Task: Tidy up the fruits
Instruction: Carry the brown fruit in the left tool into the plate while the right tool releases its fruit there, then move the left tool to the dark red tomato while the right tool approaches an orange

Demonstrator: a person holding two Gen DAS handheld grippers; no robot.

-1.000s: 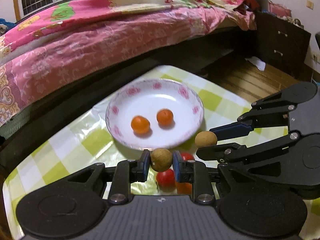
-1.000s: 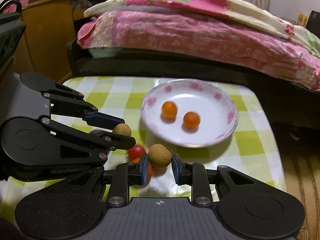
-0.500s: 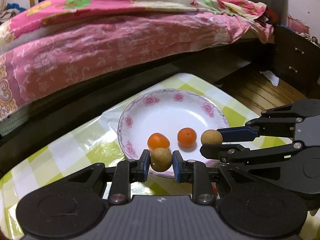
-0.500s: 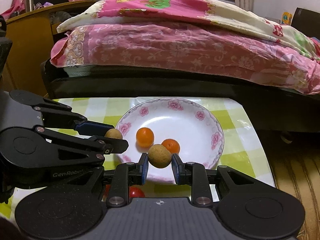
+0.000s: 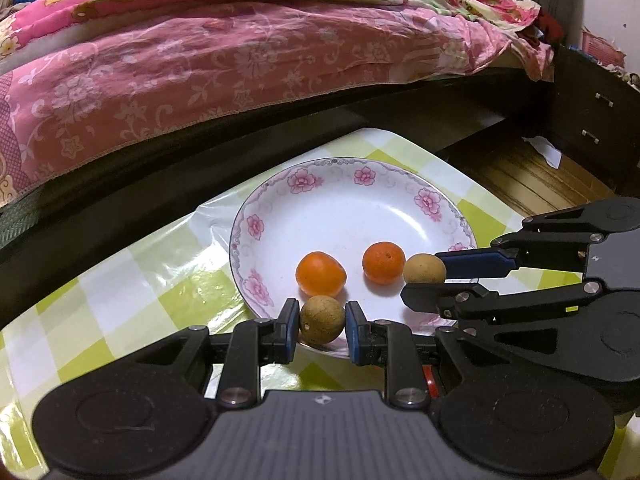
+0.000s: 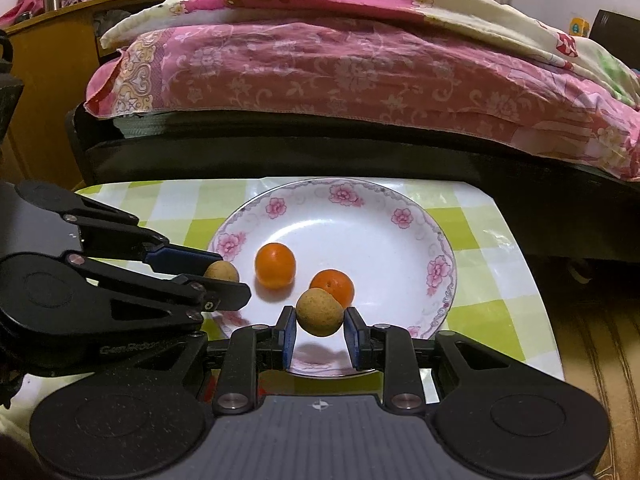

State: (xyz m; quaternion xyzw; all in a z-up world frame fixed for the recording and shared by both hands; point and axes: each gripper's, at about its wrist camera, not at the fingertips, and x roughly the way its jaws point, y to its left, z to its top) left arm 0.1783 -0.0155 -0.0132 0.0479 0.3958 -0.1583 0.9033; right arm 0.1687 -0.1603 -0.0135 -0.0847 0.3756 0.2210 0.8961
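Two brown round fruits are in play, one clamped in each gripper above a white flowered plate [image 5: 400,208] that sits on a green-and-white checked tablecloth [image 5: 132,280].

In the left wrist view, the pink quilted bed [image 5: 200,60] fills the upper left and centre of the frame. Low and centre, the left gripper [image 5: 322,326] has its fingers narrowed onto the left brown fruit [image 5: 322,319], which hangs over the plate's near rim. Beyond it, two oranges lie inside the plate, the left orange [image 5: 321,274] and the right orange [image 5: 383,262] set slightly apart. At centre right, the right gripper [image 5: 425,276] reaches in from the frame edge, pinching the right brown fruit [image 5: 424,269], which sits just beside the right orange. A dark dresser [image 5: 592,120] stands at upper right, seen only in this view.

In the right wrist view, a wooden cabinet [image 6: 44,80] shows at upper left, seen only here. The left gripper [image 6: 224,280] enters from the left with its fruit [image 6: 222,271] partly hidden by the lower finger. The right gripper [image 6: 319,320] holds its fruit [image 6: 320,312] at lower centre, covering part of one orange [image 6: 334,286].
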